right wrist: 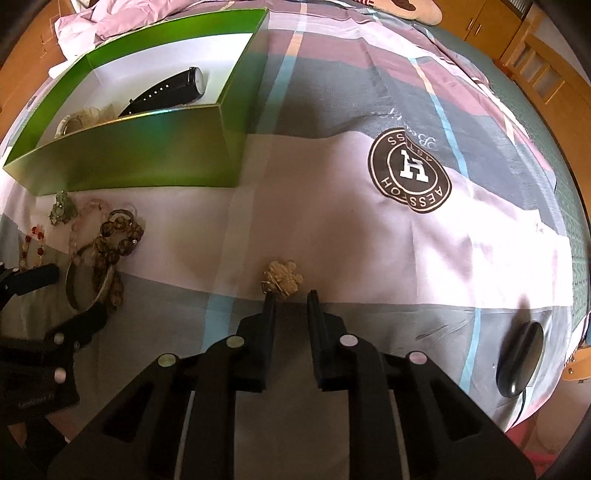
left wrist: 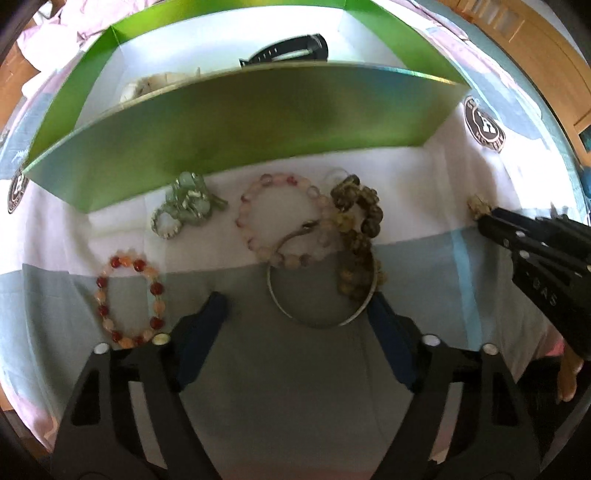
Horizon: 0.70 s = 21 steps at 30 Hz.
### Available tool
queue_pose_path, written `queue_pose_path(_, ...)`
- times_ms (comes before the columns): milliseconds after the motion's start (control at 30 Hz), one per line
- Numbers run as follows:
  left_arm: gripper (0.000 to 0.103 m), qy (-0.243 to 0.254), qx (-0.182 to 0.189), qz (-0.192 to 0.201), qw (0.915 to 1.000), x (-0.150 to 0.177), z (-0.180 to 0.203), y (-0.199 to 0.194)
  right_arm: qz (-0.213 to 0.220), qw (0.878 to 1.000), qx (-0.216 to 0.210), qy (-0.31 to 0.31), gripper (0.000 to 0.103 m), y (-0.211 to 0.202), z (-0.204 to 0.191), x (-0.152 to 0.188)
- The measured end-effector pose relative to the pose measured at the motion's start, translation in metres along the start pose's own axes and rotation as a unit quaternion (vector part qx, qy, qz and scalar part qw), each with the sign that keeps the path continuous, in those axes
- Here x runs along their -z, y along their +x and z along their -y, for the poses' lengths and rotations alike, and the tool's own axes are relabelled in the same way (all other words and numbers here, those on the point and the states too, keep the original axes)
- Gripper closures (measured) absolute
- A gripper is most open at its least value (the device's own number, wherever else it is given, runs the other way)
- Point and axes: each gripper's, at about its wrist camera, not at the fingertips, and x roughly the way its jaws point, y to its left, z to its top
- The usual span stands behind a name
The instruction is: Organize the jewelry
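My left gripper [left wrist: 295, 310] points down with its jaws open around a silver bangle [left wrist: 314, 321]; the right fingertip is at the bangle's rim. Beside it lie a brown bead bracelet [left wrist: 360, 221], a pink bead bracelet [left wrist: 280, 221], green jade pieces [left wrist: 188, 201] and a red-and-orange bead bracelet [left wrist: 129, 302]. Behind them stands a green box [left wrist: 240, 125] holding a black watch [left wrist: 288, 53] and a pale piece [left wrist: 155, 83]. My right gripper [right wrist: 291, 293] is shut on the near edge of a small gold flower ornament [right wrist: 282, 278], apart from the pile on the bedspread.
A patterned bedspread with a round brown logo [right wrist: 410, 171] covers the bed. A black oval object [right wrist: 521, 363] with a cord lies at the right edge. Crumpled pink cloth [right wrist: 92, 22] is behind the box, and wooden furniture [right wrist: 535, 66] stands beyond the bed.
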Motion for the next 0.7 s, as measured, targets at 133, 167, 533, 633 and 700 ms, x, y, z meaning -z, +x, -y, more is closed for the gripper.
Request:
queue_pose_path(133, 0.053, 0.0, 0.016, 0.012, 0.9998, -0.001, -0.002, -0.006, 0.007, 1.0, -0.004, 0.0, 0.085, -0.005, -0.004, 0.002)
queue_pose_path(167, 0.053, -0.001, 0.02, 0.01, 0.9997, -0.001, -0.004, -0.006, 0.01, 1.0, -0.005, 0.001, 0.085, -0.007, -0.004, 0.002)
queue_pose_path(533, 0.045, 0.009, 0.045, 0.038, 0.9982, 0.013, -0.025, -0.041, 0.037, 0.993, -0.107, 0.042, 0.079, -0.021, -0.014, -0.013)
queue_pose_path(633, 0.043, -0.009, 0.007, 0.025, 0.9996, 0.018, -0.039, -0.035, 0.051, 0.992, -0.112, 0.025, 0.08, -0.022, -0.035, -0.022)
queue_pose_path(700, 0.043, -0.031, -0.012, 0.024, 0.9992, 0.015, -0.05, -0.035, 0.051, 0.991, -0.127, 0.012, 0.079, -0.018, -0.052, -0.028)
